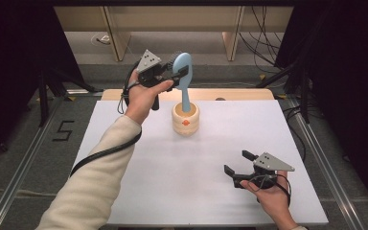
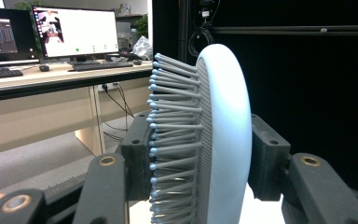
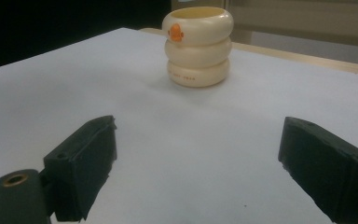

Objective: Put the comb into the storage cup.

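A light blue hairbrush (image 1: pixel 186 93) stands upright, handle down, over a cream ringed cup (image 1: pixel 185 122) with an orange mark at the back middle of the white table (image 1: pixel 172 187). The handle's tip meets the cup's mouth; I cannot tell whether it reaches inside. My left gripper (image 1: pixel 179 72) is shut on the brush head. In the left gripper view the brush (image 2: pixel 223 126) sits between the pads (image 2: pixel 137 154), bristles facing left. My right gripper (image 1: pixel 237 162) rests open on the table at the front right. In its view the right gripper (image 3: pixel 200 168) holds nothing and points toward the cup (image 3: pixel 198 46).
A wooden strip (image 1: pixel 124 93) edges the table's far side. Metal rails (image 1: pixel 24 158) run along both sides, with a "5" (image 1: pixel 63 130) marked on the floor at left. Desk legs and cables stand beyond. Monitors (image 2: pixel 77 32) sit on a desk far off.
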Action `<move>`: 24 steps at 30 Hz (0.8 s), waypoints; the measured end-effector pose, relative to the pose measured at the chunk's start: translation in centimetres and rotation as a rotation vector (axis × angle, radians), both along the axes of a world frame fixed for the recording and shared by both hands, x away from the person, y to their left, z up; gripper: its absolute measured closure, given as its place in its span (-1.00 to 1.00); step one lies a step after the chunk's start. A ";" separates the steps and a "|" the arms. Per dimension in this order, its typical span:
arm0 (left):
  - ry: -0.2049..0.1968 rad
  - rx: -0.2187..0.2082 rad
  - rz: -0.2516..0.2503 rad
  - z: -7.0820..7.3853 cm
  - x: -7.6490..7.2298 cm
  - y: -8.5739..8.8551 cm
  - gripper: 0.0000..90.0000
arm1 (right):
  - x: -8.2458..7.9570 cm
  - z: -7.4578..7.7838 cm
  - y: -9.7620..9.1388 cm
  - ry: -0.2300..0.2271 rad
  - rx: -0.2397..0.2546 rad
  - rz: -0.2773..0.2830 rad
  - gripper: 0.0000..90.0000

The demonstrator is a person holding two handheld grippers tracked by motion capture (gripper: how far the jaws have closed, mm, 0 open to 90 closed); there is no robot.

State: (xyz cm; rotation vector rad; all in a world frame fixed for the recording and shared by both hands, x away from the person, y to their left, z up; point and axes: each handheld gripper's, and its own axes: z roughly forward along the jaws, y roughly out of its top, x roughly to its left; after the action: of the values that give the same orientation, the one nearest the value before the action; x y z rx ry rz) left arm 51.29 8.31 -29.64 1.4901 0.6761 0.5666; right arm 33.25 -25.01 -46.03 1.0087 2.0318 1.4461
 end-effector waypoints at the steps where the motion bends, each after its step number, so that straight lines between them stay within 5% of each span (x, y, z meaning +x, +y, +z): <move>1: -0.001 0.001 0.000 0.0 0.0 0.0 0.12 | 0.0 0.0 0.0 0.001 -0.004 0.000 -0.73; 24: 0.010 0.016 0.010 -0.9 0.9 -0.2 0.12 | 0.0 0.0 0.0 0.000 0.000 0.001 -0.73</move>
State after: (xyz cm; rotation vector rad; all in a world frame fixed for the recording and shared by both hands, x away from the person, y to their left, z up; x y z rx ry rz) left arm 52.20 8.14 -30.55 1.5063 0.6889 0.5733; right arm 33.24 -25.00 -46.06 1.0075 2.0328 1.4463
